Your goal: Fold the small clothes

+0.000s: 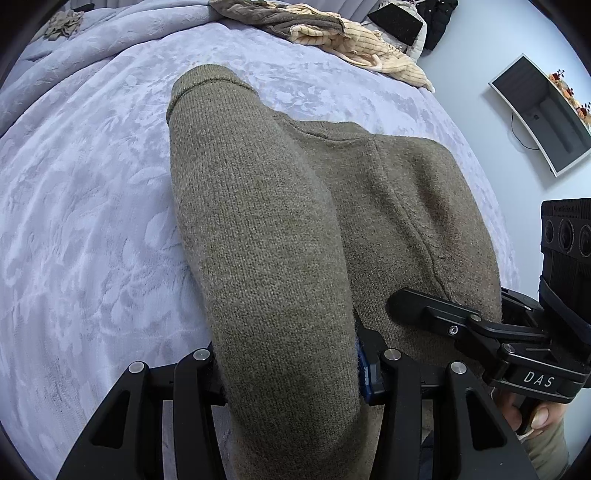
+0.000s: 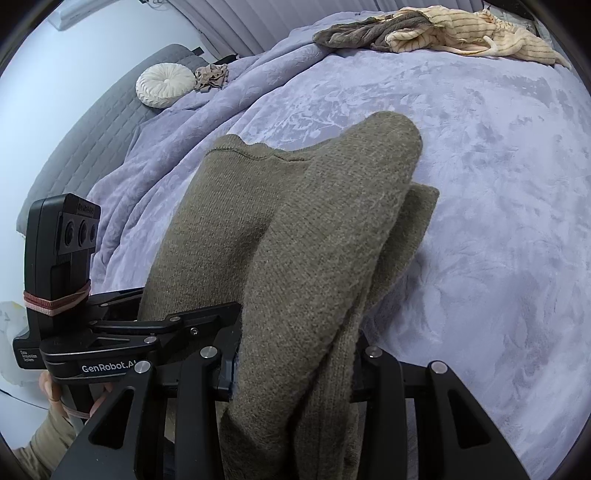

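An olive-brown knit garment (image 1: 258, 221) hangs over the lavender bedspread (image 1: 92, 203), held up at its near edge by both grippers. My left gripper (image 1: 291, 373) is shut on the garment's near edge, its fingertips buried in the knit. My right gripper (image 2: 295, 373) is shut on the same garment (image 2: 295, 229), a little to the right. The right gripper (image 1: 461, 325) also shows in the left wrist view, beside the cloth. The left gripper (image 2: 155, 332) shows at the left of the right wrist view. The garment's far part is folded in layers and droops toward the bed.
A pile of cream-striped and grey-brown clothes (image 2: 443, 33) lies at the bed's far edge, also in the left wrist view (image 1: 332, 33). A round white cushion (image 2: 164, 85) and a small beige item (image 2: 211, 75) sit near the grey headboard. A white-framed panel (image 1: 543, 114) stands on the floor right of the bed.
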A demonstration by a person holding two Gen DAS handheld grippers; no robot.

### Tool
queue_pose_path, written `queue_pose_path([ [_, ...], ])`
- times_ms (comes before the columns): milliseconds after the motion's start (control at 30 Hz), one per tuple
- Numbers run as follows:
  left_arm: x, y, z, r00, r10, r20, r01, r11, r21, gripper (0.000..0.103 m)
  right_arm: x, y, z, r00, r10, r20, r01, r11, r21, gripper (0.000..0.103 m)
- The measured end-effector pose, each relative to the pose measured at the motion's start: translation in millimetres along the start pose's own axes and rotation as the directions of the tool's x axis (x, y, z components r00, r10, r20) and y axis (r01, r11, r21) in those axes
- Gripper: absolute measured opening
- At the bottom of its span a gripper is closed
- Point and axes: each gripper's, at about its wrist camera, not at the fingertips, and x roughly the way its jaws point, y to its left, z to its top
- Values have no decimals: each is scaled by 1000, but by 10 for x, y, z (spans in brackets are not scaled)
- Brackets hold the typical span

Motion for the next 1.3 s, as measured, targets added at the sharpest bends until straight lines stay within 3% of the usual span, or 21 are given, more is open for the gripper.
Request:
queue_pose_path([
  [267,134,101,-123,1000,-1,-22,0,1000,-25,50,156,-20,-91,999,8,-33,-8,1000,3,41],
  [367,207,182,-190,1000,2,-23,-3,999,-36,59,262,-94,-129,999,14,-53,-13,1000,13,42],
  [433,214,259,-231,1000,22,-17,-23,998,-59,78,314,-173,-149,998,18,-63,-17,999,27,46],
  [500,149,377,-251,1000,-6,-16,4,995,-96,79,330,-277,-152,997,26,-69,-22,998,60,56],
  [600,-88,439,-264,998,39,40,-33,992,-123,79,208,-399,-142,999,22,-43,-18,996,92,56],
  [667,-260,371,-233,992,92,88,-83,992,-98,79,40,-372,-141,1000,-28,-3,28,998,61,56],
  [733,-383,250,-188,986,100,130,-94,994,-49,79,-152,-262,-122,995,-85,59,86,996,-10,56],
  [800,-394,56,-130,984,99,146,-105,994,31,79,-276,-118,-104,991,-92,100,101,991,-86,56],
  [933,-137,-221,-39,987,115,113,-130,982,138,79,-196,48,-83,998,-8,59,18,983,-182,56],
  [1100,143,-265,-49,980,184,76,-195,962,192,79,90,-70,-132,999,-49,-10,46,982,-186,55],
  [1300,297,-275,-152,971,220,88,-236,940,247,79,201,-177,-186,998,-55,-21,50,977,-206,55],
])
